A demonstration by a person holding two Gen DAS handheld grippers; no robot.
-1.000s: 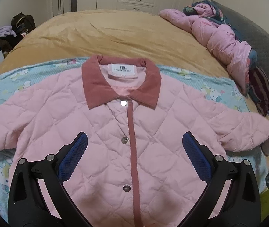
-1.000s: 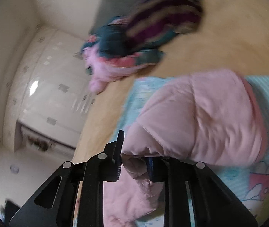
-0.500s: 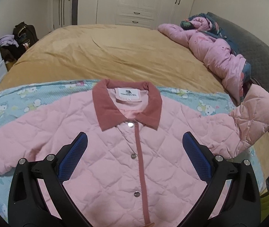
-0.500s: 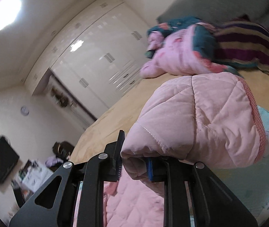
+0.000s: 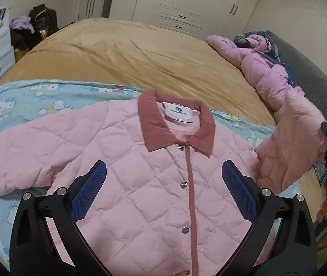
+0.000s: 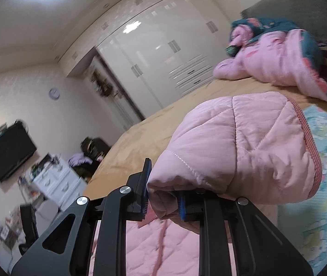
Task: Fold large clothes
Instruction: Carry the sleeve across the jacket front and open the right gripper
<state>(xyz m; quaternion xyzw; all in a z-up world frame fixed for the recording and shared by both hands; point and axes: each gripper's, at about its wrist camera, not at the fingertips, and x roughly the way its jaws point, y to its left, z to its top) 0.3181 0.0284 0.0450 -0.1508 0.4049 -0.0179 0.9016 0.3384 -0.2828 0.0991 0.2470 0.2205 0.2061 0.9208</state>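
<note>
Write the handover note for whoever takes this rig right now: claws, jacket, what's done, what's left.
Right claw: shut on the sleeve cuff, holding it lifted above the bed.
Left claw: open, empty, hovering over the jacket front.
Pink quilted jacket: flat, face up, buttoned, collar away from you, on the blue cartoon blanket. Other sleeve lies spread out flat.
Done: one sleeve picked up.
Left: probably lay that sleeve across the chest, fold the other sleeve in, then fold the body.
</note>
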